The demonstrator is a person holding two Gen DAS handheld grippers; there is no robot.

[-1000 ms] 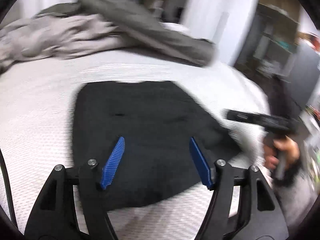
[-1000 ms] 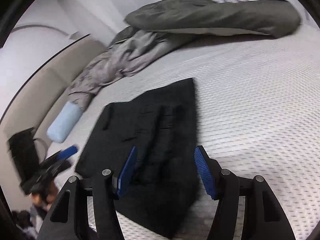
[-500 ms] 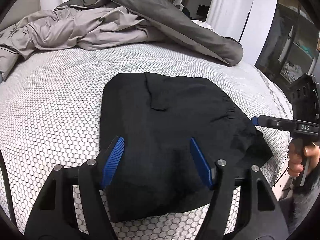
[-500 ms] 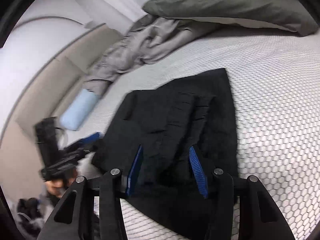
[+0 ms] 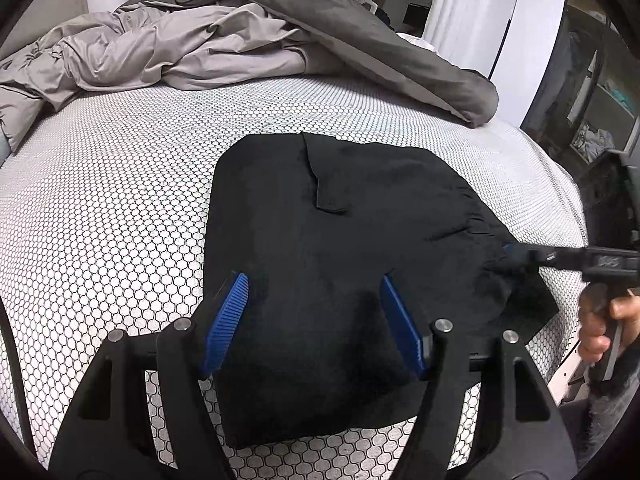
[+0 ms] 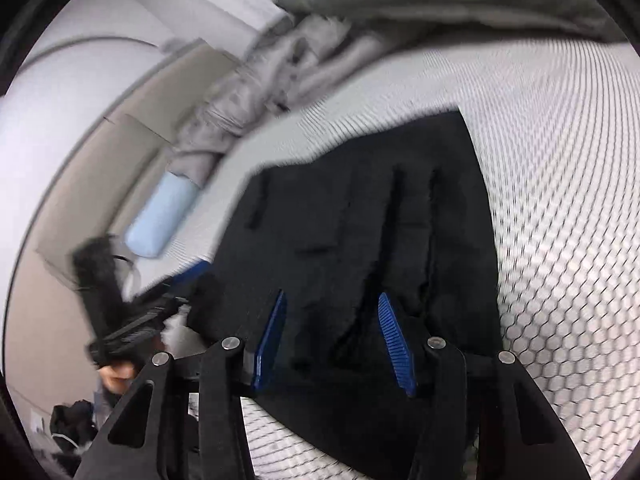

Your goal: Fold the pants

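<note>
1. Nearest the lens, the left gripper (image 5: 314, 322) hangs over the near end of the black pants (image 5: 340, 280), jaws spread wide with nothing pinched between them; likely lining up on that near hem for the next fold.
2. The right gripper (image 6: 334, 336) sits over the gathered waistband corner, its jaws have just been closing to a medium gap. Cloth lies under them, but I can't tell that the pads press it.
3. The pants lie flat, already folded into a compact slab, near the front edge of the bed (image 5: 120, 200), handy for both hands.
4. Farther back, the grey duvet (image 5: 240, 36) is heaped well clear, keeping the honeycomb sheet free as a folding surface.
</note>
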